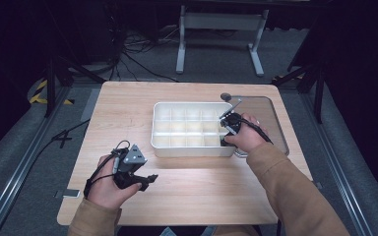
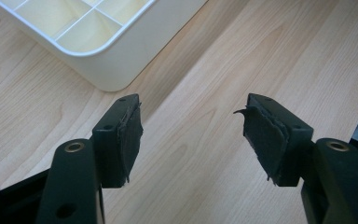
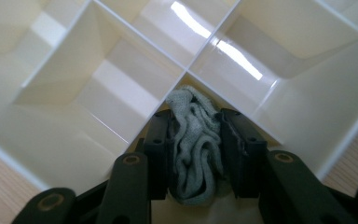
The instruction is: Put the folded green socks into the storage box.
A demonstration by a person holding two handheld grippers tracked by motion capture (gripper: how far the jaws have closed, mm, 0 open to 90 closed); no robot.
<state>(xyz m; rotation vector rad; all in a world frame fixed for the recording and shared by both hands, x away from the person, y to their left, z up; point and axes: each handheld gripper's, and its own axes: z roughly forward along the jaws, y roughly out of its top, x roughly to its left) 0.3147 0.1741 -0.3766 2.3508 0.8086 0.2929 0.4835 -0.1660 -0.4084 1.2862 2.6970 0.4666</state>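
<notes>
High view: right gripper [image 1: 228, 129] sits in the white tray's [image 1: 177, 150] near right corner compartment.
Left gripper view: left gripper [image 2: 193, 135] jaws open over tabletop [image 2: 223, 60].
Right gripper view: jaws clamp a bunched grey-green cloth [image 3: 193, 154].

white tray [image 1: 177, 147], grey-green cloth [image 3: 193, 149], pale wood table [image 1: 128, 108]
</notes>
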